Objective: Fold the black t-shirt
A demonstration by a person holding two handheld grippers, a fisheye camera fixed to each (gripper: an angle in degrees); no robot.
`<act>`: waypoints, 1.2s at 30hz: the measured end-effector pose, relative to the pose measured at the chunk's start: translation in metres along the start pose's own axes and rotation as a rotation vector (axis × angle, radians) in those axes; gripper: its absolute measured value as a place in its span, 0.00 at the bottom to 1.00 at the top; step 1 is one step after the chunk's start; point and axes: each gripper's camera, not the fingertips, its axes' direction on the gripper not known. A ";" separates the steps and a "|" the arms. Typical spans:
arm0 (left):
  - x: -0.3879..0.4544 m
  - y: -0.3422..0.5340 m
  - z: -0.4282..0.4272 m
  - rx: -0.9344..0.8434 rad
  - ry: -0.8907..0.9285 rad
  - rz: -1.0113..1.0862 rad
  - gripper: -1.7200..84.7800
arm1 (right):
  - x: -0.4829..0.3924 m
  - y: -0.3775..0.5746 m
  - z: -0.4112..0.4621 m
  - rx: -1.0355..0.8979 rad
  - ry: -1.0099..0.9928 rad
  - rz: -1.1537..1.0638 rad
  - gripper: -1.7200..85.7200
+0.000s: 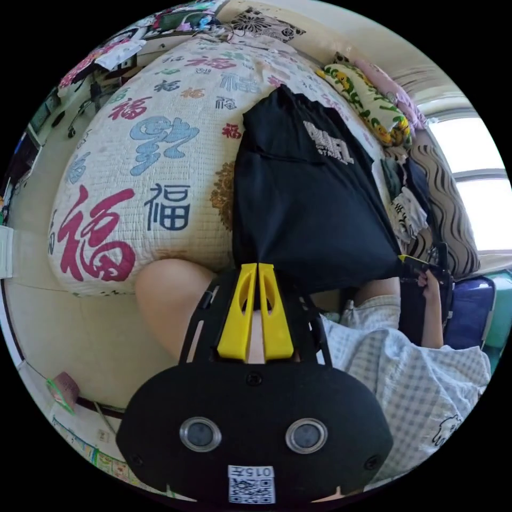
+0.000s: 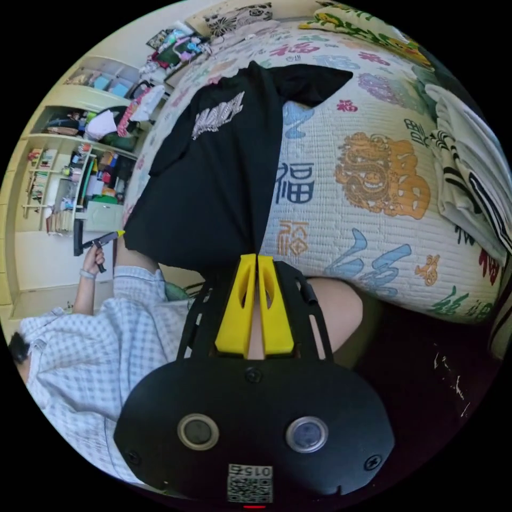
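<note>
While the black t-shirt (image 1: 314, 208) hangs stretched beyond my fingertips over the quilted bedspread (image 1: 160, 160), my left gripper (image 1: 258, 265) and right gripper (image 2: 256, 257) each pinch a hem corner; I judge every fold remains.

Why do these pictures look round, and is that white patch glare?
Both views are fisheye, so the bed bulges and edges curve. In the left gripper view the window is blown out white; the black t-shirt loses fold detail. The right gripper view is evenly lit.
</note>
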 end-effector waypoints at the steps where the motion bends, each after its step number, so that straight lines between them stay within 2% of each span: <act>1: 0.002 -0.005 0.010 -0.028 -0.009 -0.011 0.01 | 0.001 -0.002 0.002 -0.014 0.012 0.003 0.02; 6: 0.015 -0.021 0.035 -0.128 -0.034 -0.026 0.04 | 0.006 -0.027 0.021 -0.146 0.121 0.039 0.01; 10: 0.033 -0.039 0.004 0.031 -0.074 0.019 0.08 | 0.006 -0.030 -0.001 -0.099 0.185 0.042 0.02; 13: 0.064 -0.079 -0.011 0.173 -0.083 0.115 0.11 | 0.008 -0.040 -0.027 0.006 0.081 0.041 0.02; 16: 0.108 -0.134 0.004 0.229 -0.121 0.222 0.12 | 0.002 -0.059 -0.043 0.071 -0.068 0.004 0.02; 21: 0.175 -0.216 0.070 0.133 -0.177 0.375 0.14 | -0.011 -0.090 -0.050 0.052 -0.148 -0.061 0.01; 24: 0.189 -0.250 0.108 0.058 -0.195 0.379 0.13 | -0.006 -0.095 -0.058 0.028 -0.161 -0.055 0.01; 27: 0.182 -0.269 0.126 0.012 -0.196 0.359 0.08 | 0.008 -0.097 -0.071 0.023 -0.201 -0.018 0.01; 29: 0.172 -0.274 0.113 0.037 -0.098 0.364 0.04 | 0.017 -0.098 -0.080 0.023 -0.217 0.008 0.01; 32: 0.139 -0.278 0.056 0.195 -0.060 0.337 0.02 | 0.031 -0.100 -0.097 0.023 -0.232 0.042 0.01; 36: 0.063 -0.298 -0.045 0.452 -0.278 0.162 0.02 | 0.041 -0.109 -0.119 0.024 -0.277 0.063 0.01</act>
